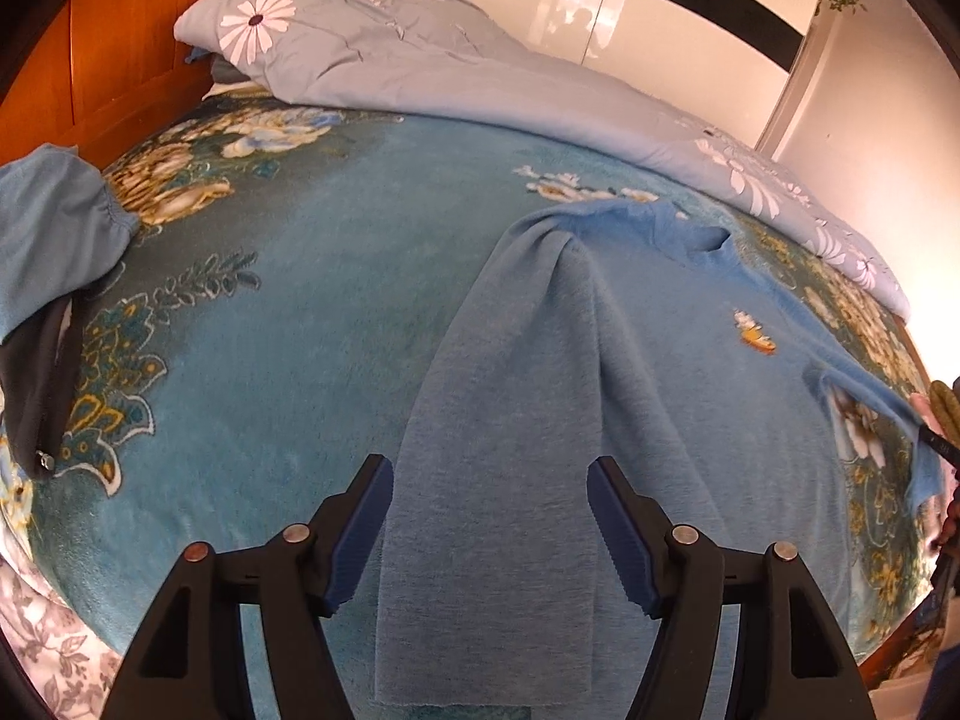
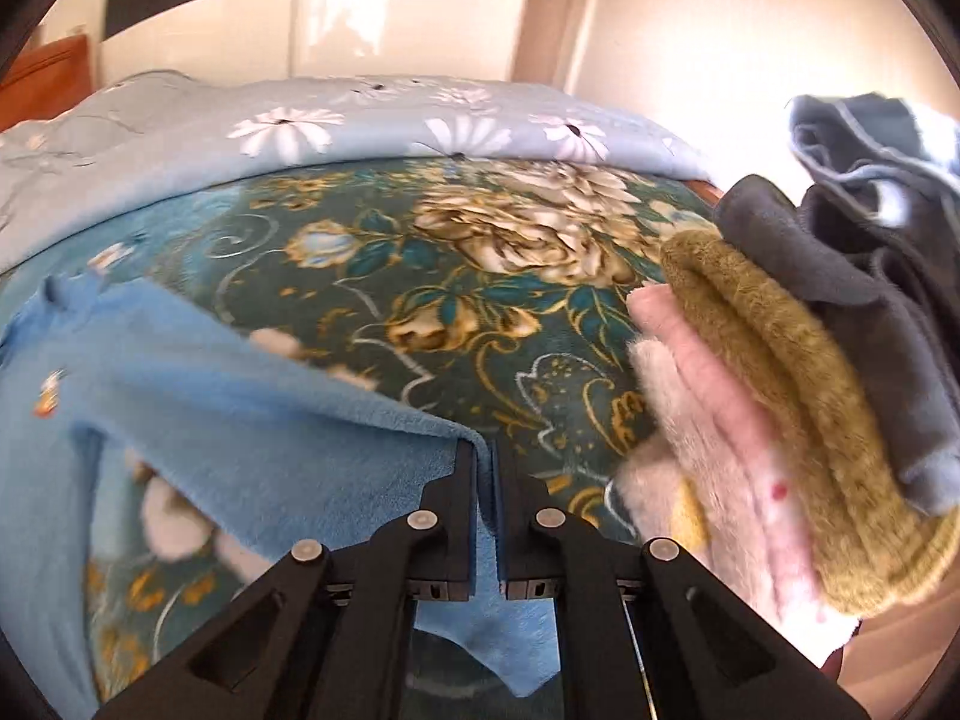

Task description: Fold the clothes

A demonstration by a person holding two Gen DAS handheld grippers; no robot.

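A light blue long-sleeved top (image 1: pixel 630 324) with a small orange emblem lies on a teal floral blanket (image 1: pixel 288 312) on the bed. One sleeve is folded across its body and runs down between the fingers of my left gripper (image 1: pixel 489 474), which is open above it. My right gripper (image 2: pixel 485 450) is shut on the other sleeve's cuff (image 2: pixel 360 420) and holds it stretched out to the right of the top. The right gripper (image 1: pixel 936 444) shows at the far right edge of the left wrist view.
A pile of folded clothes, pink, mustard and dark grey (image 2: pixel 792 360), sits at the bed's right edge. A blue and black garment (image 1: pixel 48 252) lies at the left. A grey daisy-print duvet (image 1: pixel 420 72) is bunched along the back, by an orange headboard (image 1: pixel 102 60).
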